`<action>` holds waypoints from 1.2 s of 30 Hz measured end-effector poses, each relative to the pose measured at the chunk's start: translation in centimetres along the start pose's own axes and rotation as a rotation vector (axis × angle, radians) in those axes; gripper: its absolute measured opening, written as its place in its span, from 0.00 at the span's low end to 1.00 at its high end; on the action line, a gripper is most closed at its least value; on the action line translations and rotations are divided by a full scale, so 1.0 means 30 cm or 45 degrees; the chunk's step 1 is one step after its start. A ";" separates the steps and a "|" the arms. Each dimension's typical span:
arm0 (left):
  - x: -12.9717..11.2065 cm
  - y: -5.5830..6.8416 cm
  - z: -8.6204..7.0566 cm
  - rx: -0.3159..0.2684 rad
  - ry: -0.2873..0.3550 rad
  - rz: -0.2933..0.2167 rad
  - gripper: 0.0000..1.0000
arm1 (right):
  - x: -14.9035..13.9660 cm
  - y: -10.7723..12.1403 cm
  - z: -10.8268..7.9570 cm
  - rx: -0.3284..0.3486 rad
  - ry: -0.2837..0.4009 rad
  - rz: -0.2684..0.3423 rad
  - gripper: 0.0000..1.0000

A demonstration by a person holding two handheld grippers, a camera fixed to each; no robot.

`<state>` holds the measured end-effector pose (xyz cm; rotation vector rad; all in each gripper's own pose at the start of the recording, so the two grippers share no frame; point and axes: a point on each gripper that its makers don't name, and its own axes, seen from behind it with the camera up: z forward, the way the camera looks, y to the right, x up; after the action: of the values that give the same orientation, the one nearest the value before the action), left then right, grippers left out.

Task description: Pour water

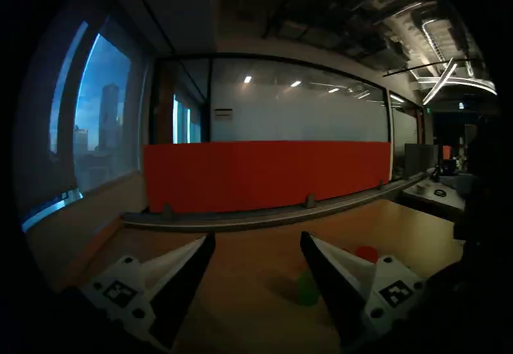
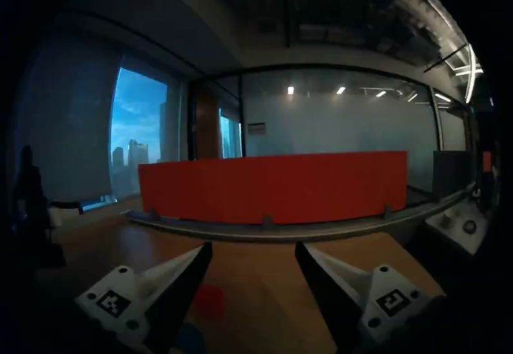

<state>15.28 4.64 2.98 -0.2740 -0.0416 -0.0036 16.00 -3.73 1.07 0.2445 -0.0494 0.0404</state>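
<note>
Left gripper [image 1: 255, 235]: fingers spread wide, nothing between them, hanging over the wooden worktop [image 1: 256, 277].
Right gripper [image 2: 253, 245]: same, fingers released, gap empty, over the same kind of wooden surface.

Nearest stuff, left gripper view: small green object [image 1: 308, 288] sits on the worktop just beside the inner edge of the finger on the right of the view. I can't tell whether they touch. It's dim and blurred, so I can't say what it is. A red object [image 1: 367, 253] sits a bit farther back, partly hidden behind that same finger.

Right gripper view: a red blur [image 2: 209, 301] lies low on the worktop, just beside the finger on the left of the view. Can't tell if it's the same red thing.

Farther: a grey rail [image 1: 269, 216] runs along the back edge of the worktop, with a red divider panel [image 1: 266, 174] standing on it.
Behind that is a frosted glass wall [image 1: 298, 110] reflecting ceiling lights.
Off to the left a window [image 1: 102, 123] shows blue sky and towers.
</note>
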 end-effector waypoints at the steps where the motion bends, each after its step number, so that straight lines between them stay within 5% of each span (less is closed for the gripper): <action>1: 0.008 0.019 0.001 -0.036 0.006 0.002 0.98 | 0.006 -0.017 -0.001 0.029 0.001 -0.010 1.00; 15: 0.047 0.215 -0.007 -0.403 0.019 0.025 0.99 | 0.025 -0.267 -0.044 0.457 -0.041 -0.072 1.00; 27: -0.030 0.215 0.033 -0.454 -0.103 0.102 0.99 | -0.069 -0.327 -0.075 0.556 -0.192 -0.176 1.00; 36: -0.088 0.254 0.044 -0.521 -0.192 0.166 0.99 | -0.140 -0.337 -0.091 0.601 -0.297 -0.226 1.00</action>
<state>12.67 12.32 2.10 -0.6854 -0.1739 0.1396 12.40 -13.00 -4.23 0.7244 -0.2516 -0.1560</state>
